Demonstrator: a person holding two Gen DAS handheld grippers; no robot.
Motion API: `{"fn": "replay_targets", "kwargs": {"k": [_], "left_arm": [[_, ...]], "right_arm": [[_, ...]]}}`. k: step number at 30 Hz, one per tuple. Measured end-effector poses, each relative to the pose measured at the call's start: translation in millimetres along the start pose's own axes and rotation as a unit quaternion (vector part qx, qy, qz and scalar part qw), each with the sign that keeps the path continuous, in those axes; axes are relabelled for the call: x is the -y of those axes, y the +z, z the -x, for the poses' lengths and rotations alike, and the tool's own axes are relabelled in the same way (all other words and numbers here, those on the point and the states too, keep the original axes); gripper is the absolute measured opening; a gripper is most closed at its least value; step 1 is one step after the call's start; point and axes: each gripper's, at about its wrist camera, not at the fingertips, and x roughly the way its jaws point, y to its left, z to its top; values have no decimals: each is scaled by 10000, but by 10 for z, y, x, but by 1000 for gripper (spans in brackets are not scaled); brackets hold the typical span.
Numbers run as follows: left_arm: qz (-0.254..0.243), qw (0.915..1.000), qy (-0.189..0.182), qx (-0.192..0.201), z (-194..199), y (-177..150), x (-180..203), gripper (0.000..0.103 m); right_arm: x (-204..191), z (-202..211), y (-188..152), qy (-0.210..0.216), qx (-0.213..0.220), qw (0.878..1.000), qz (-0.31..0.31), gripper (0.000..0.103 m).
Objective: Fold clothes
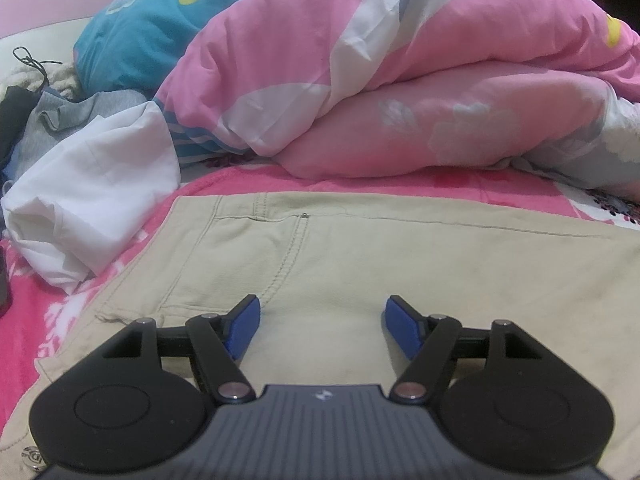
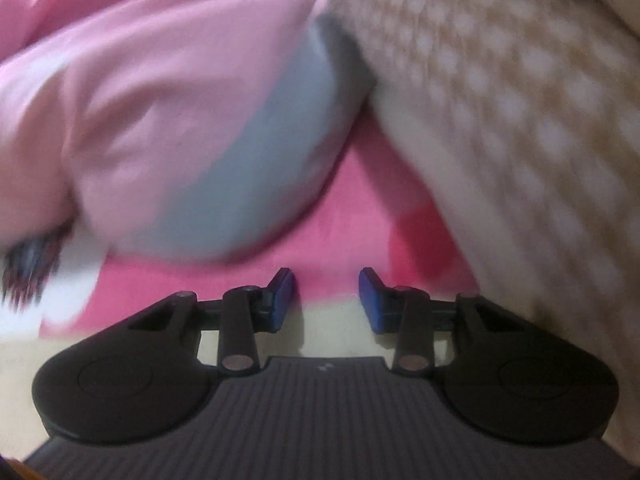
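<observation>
The left gripper (image 1: 322,322) hangs low over a pair of beige trousers (image 1: 360,264), its blue pads (image 1: 244,326) spread wide apart with nothing between them; only flat cloth shows in the gap, and the pads press on nothing. The trousers lie spread out on a bright pink bedsheet (image 1: 248,176), filling the near part of the bed from the near left corner across to the right edge of the view. A stitched pocket (image 1: 248,260) with a small rivet at its corner sits on the left half of the garment, just beyond the left pad. A metal button (image 1: 32,456) shows at the near left corner of the view.

To the left of the trousers, a crumpled white garment (image 1: 88,208) rests on the sheet, close to the trousers' far left corner. Behind it lies a grey garment (image 1: 60,120), and further back a teal pillow (image 1: 148,28). Along the far side of the bed a rolled pink and white quilt (image 1: 380,80) runs nearly the whole width.

The right gripper (image 2: 327,296) is also released, its pads nearer together and empty. The view is blurred. Beneath it a strip of beige cloth (image 2: 328,332) meets the pink sheet. Beyond are the pink and grey-blue quilt and, at the right, a tan cloth with pale dots (image 2: 520,120).
</observation>
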Motion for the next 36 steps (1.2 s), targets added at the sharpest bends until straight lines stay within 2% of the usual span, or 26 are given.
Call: {"fn": "replay_targets", "kwargs": {"k": [2, 4, 6, 8, 11, 12, 14, 17, 19, 22, 24, 27, 29, 31, 33, 36], "left_arm": [[4, 10000, -3, -3, 2, 1, -1, 71], [-9, 10000, 6, -4, 1, 1, -3, 71], [-20, 10000, 12, -6, 0, 0, -1, 71], [-27, 10000, 18, -5, 1, -1, 1, 71], [-36, 10000, 24, -11, -3, -1, 3, 71], [-36, 10000, 23, -18, -5, 1, 2, 71], [-29, 10000, 11, -37, -7, 9, -4, 71], [55, 9998, -149, -76, 9, 31, -46, 77], [119, 9995, -258, -158, 74, 63, -88, 81], [275, 9988, -288, -274, 278, 102, -161, 82], [466, 9978, -425, -201, 525, 104, -240, 83], [658, 9958, -633, -2, 997, 41, -435, 88], [715, 9952, -658, 114, 1316, -55, -577, 90], [841, 9945, -598, 152, 1612, -195, -744, 91], [1017, 9934, -508, 138, 1874, -368, -921, 90], [1370, 9898, -352, 151, 2242, -727, -1259, 90]], "right_arm": [[-46, 109, -3, -60, 127, 9999, 0, 36], [-116, 382, -81, 247, 339, 9991, 26, 36], [-326, 623, -246, 860, 194, 9954, 382, 36], [-545, 836, -411, 1453, 17, 9866, 743, 36], [-989, 663, -640, 1932, -552, 9722, 1205, 35], [-1100, 544, -660, 1888, -568, 9725, 1237, 37], [-1184, 411, -590, 1722, -258, 9783, 1127, 37], [-964, 580, -405, 1333, 45, 9904, 366, 38], [-700, 941, -408, 1587, 212, 9870, 150, 38], [-158, 1747, -627, 1841, 623, 9809, -28, 41], [208, 2267, -806, 1948, 909, 9765, -129, 48], [768, 2976, -1276, 2004, 1188, 9719, -322, 54], [1029, 3251, -1588, 2011, 1193, 9712, -463, 57], [1180, 3388, -1935, 1977, 1088, 9727, -533, 59], [1229, 3345, -2259, 2084, 955, 9710, -676, 61], [1352, 3307, -2770, 2608, 639, 9577, -1033, 63]]}}
